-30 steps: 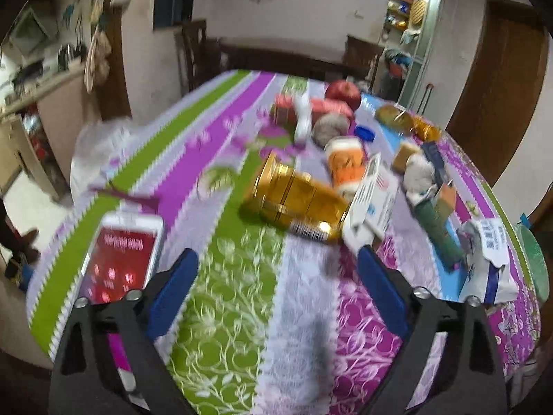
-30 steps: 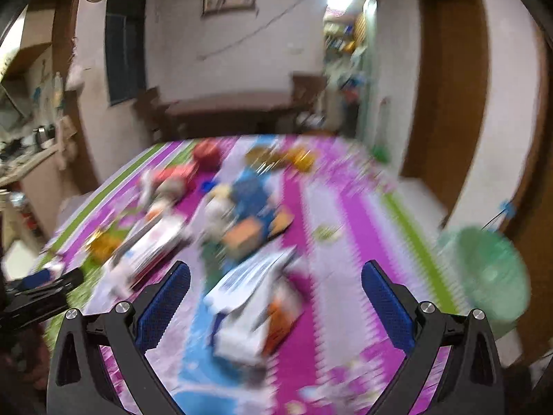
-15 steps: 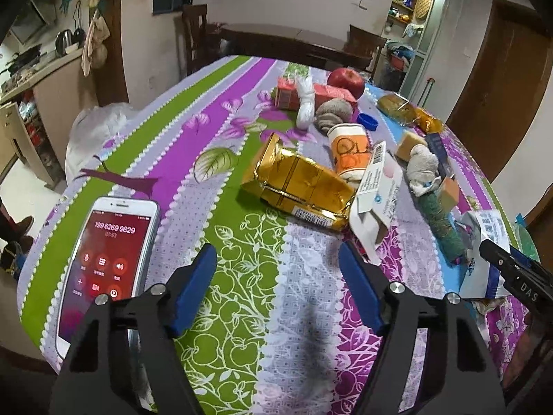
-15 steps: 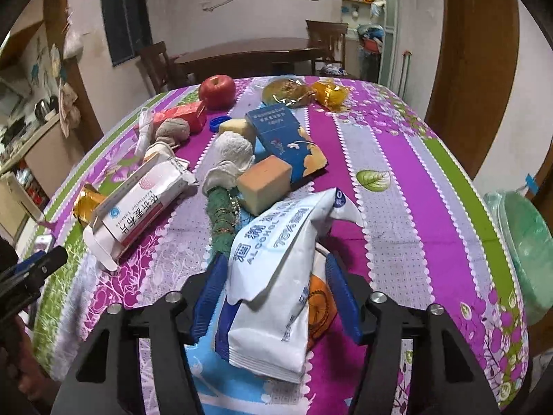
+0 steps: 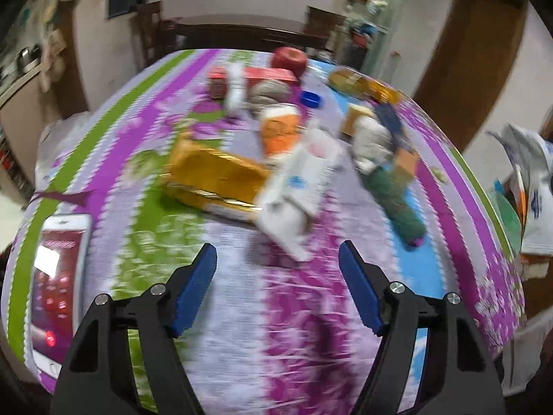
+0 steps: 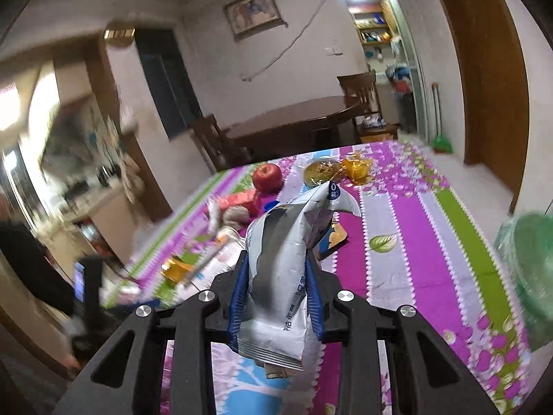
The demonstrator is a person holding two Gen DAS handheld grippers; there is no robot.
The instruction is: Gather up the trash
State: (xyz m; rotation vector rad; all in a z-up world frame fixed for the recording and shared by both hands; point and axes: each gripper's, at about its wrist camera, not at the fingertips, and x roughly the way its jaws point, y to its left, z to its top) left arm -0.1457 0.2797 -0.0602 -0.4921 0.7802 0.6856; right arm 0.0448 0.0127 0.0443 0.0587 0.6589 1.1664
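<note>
A: Above the striped tablecloth, what does the right gripper carry?
B: A white wipes packet, lifted off the table; the jaws are closing, blue pads pressing its sides.

A: And the left gripper?
B: Jaws spread, nothing between them, over bare cloth near the white carton and gold wrapper.
</note>
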